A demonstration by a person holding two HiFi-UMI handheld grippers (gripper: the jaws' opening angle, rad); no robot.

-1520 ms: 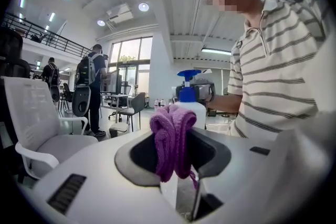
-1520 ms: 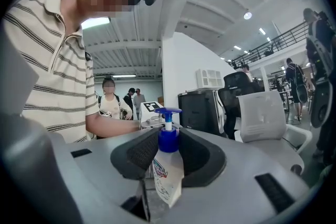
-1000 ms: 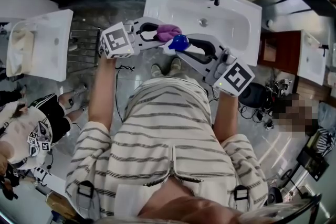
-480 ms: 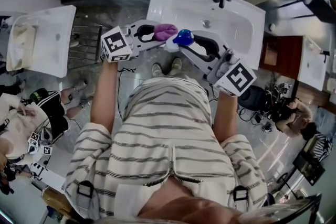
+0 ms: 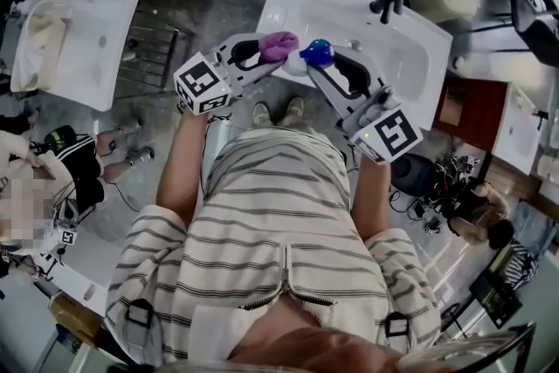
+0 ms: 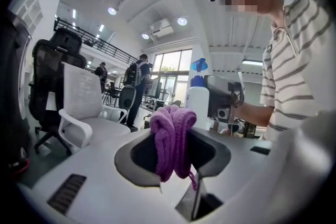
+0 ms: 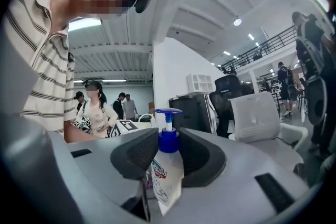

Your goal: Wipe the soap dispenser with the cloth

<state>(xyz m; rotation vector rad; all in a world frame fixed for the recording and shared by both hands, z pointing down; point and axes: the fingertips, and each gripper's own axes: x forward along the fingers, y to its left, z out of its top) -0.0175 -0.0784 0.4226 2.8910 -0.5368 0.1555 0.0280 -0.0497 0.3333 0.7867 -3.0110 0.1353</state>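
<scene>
In the head view my left gripper (image 5: 266, 51) is shut on a bunched purple cloth (image 5: 279, 45). Right beside it, my right gripper (image 5: 320, 65) is shut on a white soap dispenser with a blue pump (image 5: 316, 53). Both are held in the air by the front edge of a white sink (image 5: 410, 57). The left gripper view has the cloth (image 6: 172, 139) pinched between the jaws of the left gripper (image 6: 176, 136), with the dispenser (image 6: 198, 102) just behind it. In the right gripper view the dispenser (image 7: 167, 170) stands upright in the right gripper (image 7: 168, 157). Whether cloth and bottle touch I cannot tell.
The sink carries a black faucet (image 5: 389, 4). A second white basin (image 5: 83, 57) is at the left, and a wooden cabinet (image 5: 467, 96) at the right. People stand around, one at the lower left (image 5: 52, 188). A white office chair (image 6: 79, 113) stands beyond the left gripper.
Both grippers have shifted a little toward the sink edge with their loads. The left gripper has turned, and the cloth stays next to the dispenser's pump.
</scene>
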